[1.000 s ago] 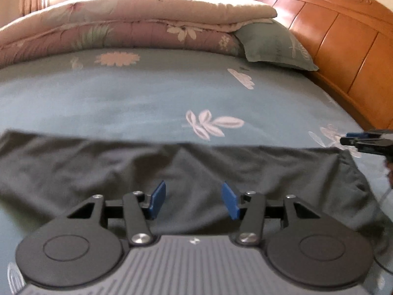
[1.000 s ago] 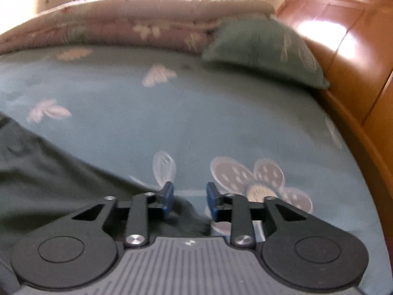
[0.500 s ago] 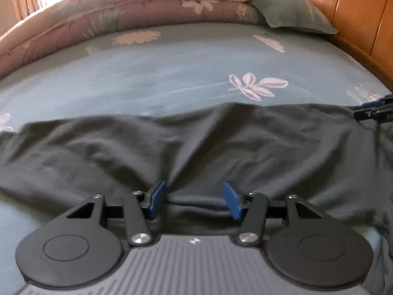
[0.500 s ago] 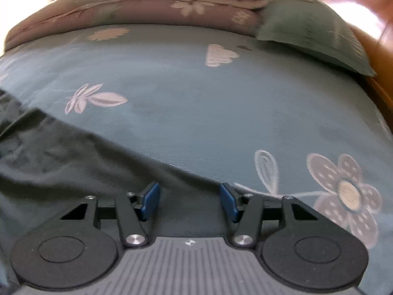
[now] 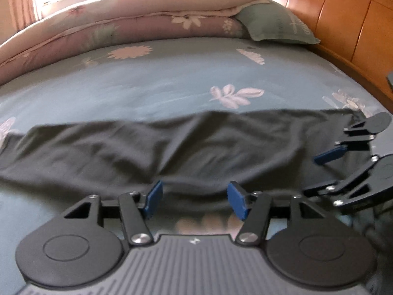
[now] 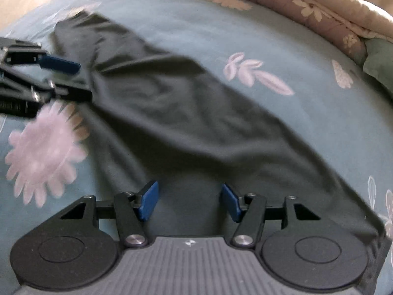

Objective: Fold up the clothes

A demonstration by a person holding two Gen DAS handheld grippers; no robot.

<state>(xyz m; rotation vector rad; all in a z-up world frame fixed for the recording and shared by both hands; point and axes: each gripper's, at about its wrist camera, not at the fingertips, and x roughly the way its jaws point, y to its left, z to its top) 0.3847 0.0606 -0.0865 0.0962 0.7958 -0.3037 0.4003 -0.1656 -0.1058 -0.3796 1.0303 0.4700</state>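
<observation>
Dark grey garment (image 5: 196, 145) lies spread on the blue-green floral bedsheet (image 5: 172, 81), forming a long band whose long axis runs across the left wrist view from the left edge to the right. In the right wrist view the same cloth (image 6: 186, 123) stretches diagonally from the upper left down to the lower right. Its surface is matte and plain, rumpled with soft creases and low ridges near the middle, and its far edge is a fairly straight line against the sheet.

At the left, the left gripper (image 5: 195, 200) sits at the near edge of the cloth, its blue-padded jaws spread wide with nothing between them. Further right, the right gripper (image 6: 189, 201) hovers over the right end of the garment, jaws likewise apart and empty. Beyond, a folded pink quilt (image 5: 137, 17) and a green pillow (image 5: 275, 24) rest against the wooden headboard (image 5: 343, 17).
</observation>
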